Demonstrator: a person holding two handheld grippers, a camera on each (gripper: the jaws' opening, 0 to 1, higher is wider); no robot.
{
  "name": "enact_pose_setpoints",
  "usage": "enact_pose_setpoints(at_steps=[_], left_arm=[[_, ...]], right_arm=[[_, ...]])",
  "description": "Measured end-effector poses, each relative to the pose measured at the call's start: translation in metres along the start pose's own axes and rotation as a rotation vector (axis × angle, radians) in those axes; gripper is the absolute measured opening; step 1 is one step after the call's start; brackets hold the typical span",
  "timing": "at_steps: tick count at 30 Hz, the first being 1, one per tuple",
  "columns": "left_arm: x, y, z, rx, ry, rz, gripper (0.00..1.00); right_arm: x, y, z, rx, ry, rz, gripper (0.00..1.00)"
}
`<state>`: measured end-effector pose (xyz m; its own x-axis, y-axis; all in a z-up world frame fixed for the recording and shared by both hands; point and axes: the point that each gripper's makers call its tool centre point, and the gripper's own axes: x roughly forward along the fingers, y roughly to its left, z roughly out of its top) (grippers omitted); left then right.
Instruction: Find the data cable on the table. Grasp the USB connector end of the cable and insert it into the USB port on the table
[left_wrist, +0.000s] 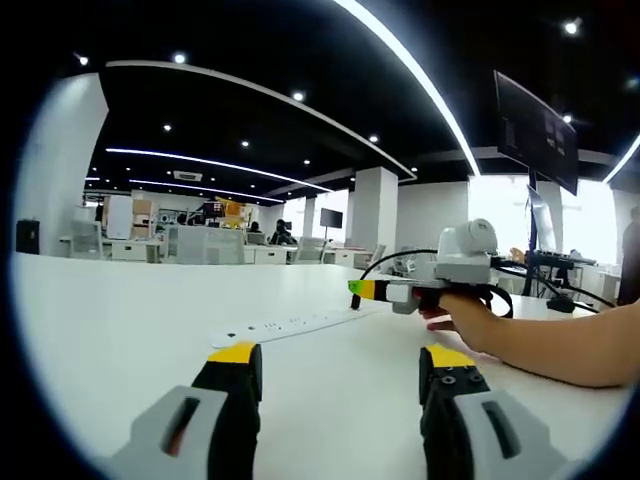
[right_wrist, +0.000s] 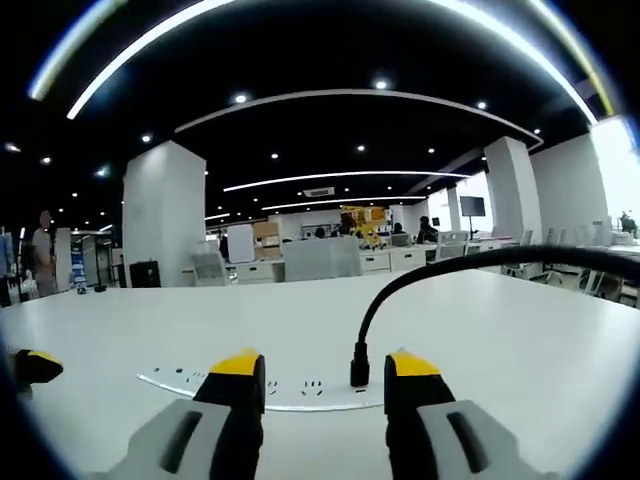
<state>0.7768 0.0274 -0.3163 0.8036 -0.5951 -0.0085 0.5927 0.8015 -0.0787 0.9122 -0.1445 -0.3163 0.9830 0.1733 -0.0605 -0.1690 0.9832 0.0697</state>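
A white power strip (left_wrist: 290, 325) lies flat on the white table (left_wrist: 110, 330). In the right gripper view a black data cable (right_wrist: 470, 262) arcs down from the right, and its connector end (right_wrist: 359, 368) stands upright on the power strip (right_wrist: 300, 392), seemingly seated in it. My right gripper (right_wrist: 324, 364) is open around it, the connector close to the right jaw but apart from it. My left gripper (left_wrist: 340, 358) is open over bare table, short of the strip. The right gripper (left_wrist: 400, 291) shows in the left gripper view, held by a hand over the strip's far end. The left gripper's tip (right_wrist: 30, 366) shows at the left edge.
The person's forearm (left_wrist: 545, 345) rests on the table at the right. A dark monitor on a stand (left_wrist: 535, 130) rises behind it. Office desks and a white pillar (right_wrist: 165, 215) stand far back, and a person (right_wrist: 45, 250) at the far left.
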Motion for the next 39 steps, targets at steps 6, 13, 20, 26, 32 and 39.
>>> enact_pose_setpoints(at_steps=[6, 13, 20, 26, 32, 39], left_arm=[[-0.004, -0.003, 0.005, 0.081, -0.009, 0.034, 0.63], [-0.028, 0.001, 0.008, 0.081, -0.023, 0.113, 0.63], [-0.045, 0.002, 0.008, 0.074, -0.036, 0.161, 0.63], [-0.064, -0.002, 0.007, 0.076, -0.026, 0.198, 0.63], [-0.089, -0.005, 0.008, 0.032, -0.036, 0.243, 0.63], [-0.116, -0.002, 0.012, -0.01, -0.061, 0.298, 0.62]], right_arm=[[-0.016, 0.008, 0.005, 0.015, -0.017, 0.015, 0.48], [-0.044, 0.023, 0.003, 0.078, -0.019, 0.049, 0.49], [-0.071, 0.041, 0.002, 0.098, -0.031, 0.073, 0.49], [-0.098, 0.064, -0.003, 0.124, -0.019, 0.118, 0.49], [-0.127, 0.088, -0.008, 0.122, -0.013, 0.15, 0.49], [-0.15, 0.109, -0.005, 0.151, -0.011, 0.195, 0.49]])
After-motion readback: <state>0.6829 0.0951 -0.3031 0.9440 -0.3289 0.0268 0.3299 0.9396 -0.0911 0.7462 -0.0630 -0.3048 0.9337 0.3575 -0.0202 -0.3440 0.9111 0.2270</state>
